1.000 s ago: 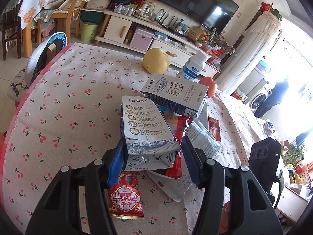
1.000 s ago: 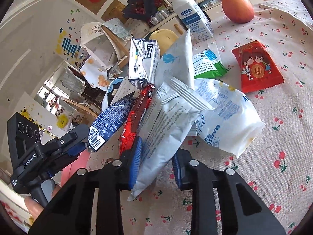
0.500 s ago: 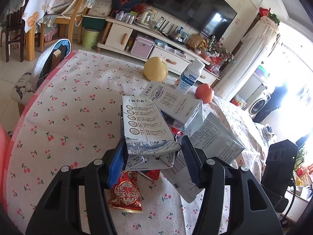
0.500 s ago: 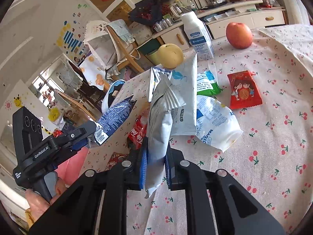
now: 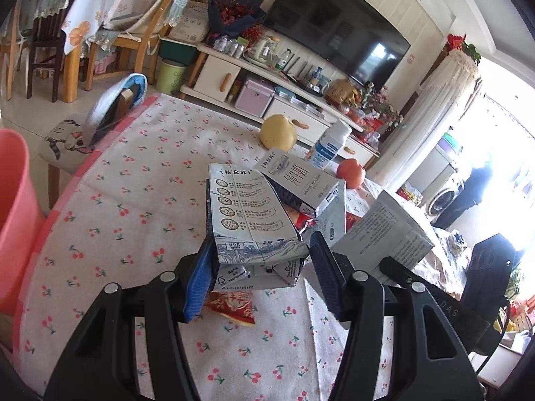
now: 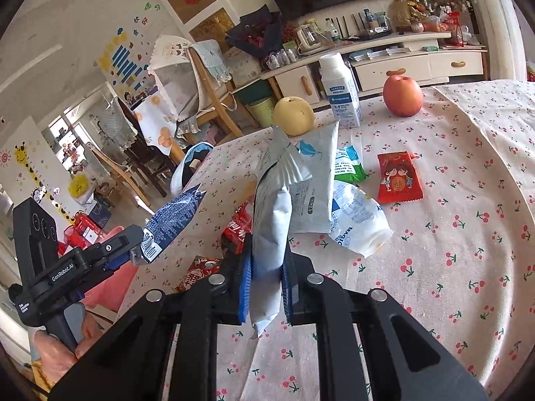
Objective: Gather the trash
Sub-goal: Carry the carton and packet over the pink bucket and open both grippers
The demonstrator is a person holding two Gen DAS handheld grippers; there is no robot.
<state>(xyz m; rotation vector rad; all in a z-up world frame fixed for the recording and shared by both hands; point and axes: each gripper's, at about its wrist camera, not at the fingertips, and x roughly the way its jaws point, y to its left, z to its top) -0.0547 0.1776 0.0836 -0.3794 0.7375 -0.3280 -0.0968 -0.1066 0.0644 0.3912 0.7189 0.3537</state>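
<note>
My left gripper (image 5: 262,275) is shut on a flattened blue-and-white milk carton (image 5: 249,220) and holds it above the cherry-print tablecloth (image 5: 133,207). It also shows in the right wrist view (image 6: 170,220). My right gripper (image 6: 265,287) is shut on a grey-white snack bag (image 6: 271,234), lifted off the table; that bag also shows in the left wrist view (image 5: 384,230). More trash lies on the table: a white plastic bag (image 6: 354,220), a green-white wrapper (image 6: 349,167), red packets (image 6: 398,177) (image 5: 234,305) and a second carton (image 5: 297,180).
A pink bin (image 5: 13,214) stands at the table's left edge. A yellow pear (image 6: 294,115), a red apple (image 6: 403,95) and a white bottle (image 6: 339,90) stand at the far side. Chairs and a TV cabinet lie beyond.
Both grippers have risen and pulled back with their loads. The grey-white bag has come up off the pile. The pink bin has come into the left view.
</note>
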